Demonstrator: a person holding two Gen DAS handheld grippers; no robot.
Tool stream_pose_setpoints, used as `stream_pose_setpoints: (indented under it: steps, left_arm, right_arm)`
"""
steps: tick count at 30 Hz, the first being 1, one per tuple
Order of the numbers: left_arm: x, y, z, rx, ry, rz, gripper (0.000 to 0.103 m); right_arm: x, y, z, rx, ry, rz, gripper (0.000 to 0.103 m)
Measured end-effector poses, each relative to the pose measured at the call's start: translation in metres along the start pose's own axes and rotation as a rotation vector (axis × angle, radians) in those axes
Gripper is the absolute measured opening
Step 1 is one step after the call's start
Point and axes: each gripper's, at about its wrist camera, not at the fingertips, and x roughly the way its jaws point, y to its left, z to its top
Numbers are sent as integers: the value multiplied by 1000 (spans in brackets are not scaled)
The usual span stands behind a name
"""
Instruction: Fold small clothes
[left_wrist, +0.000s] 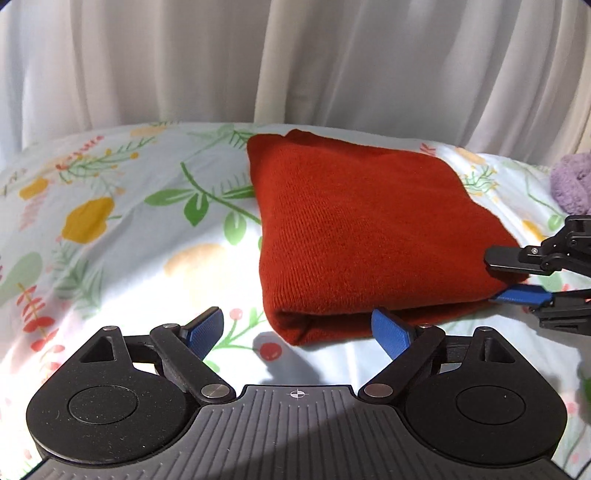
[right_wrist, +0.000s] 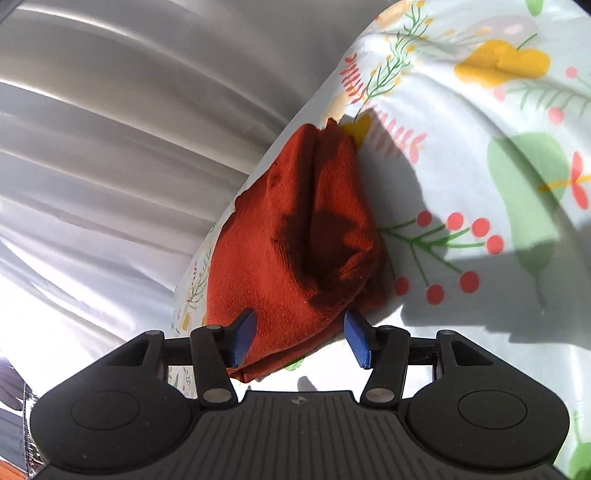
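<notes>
Left gripper (left_wrist: 297, 326): matte black body, ribbed grey centre plate with a small crosshair mark, two round black discs, silver pivot screws, black linkage arms, blue ribbed finger pads (left_wrist: 205, 332). Right gripper (right_wrist: 300, 338): same build, blue pads (right_wrist: 357, 341), small logo on the plate.

Bright sunlight — hard shadows, fisheye bowing

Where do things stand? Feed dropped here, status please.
Left tongs open, empty. Right tongs open around a corner of the folded rust-red knit garment on the floral bedsheet. Nothing in the way.
</notes>
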Motion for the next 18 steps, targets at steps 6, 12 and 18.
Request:
stream_pose_setpoints:
  steps: [6, 12, 18]
  left_arm:
    - [9, 0, 0, -68, -41, 168, 93]
    - [-7, 22, -7, -207, -60, 184, 94]
    - [-15, 44, -11, -341, -50, 152, 94]
  right_arm:
    - [22, 16, -3, 94, -25, 76, 9]
    - [18, -7, 3, 240, -57, 151, 9]
    - [18, -4, 0, 119, -37, -33, 9]
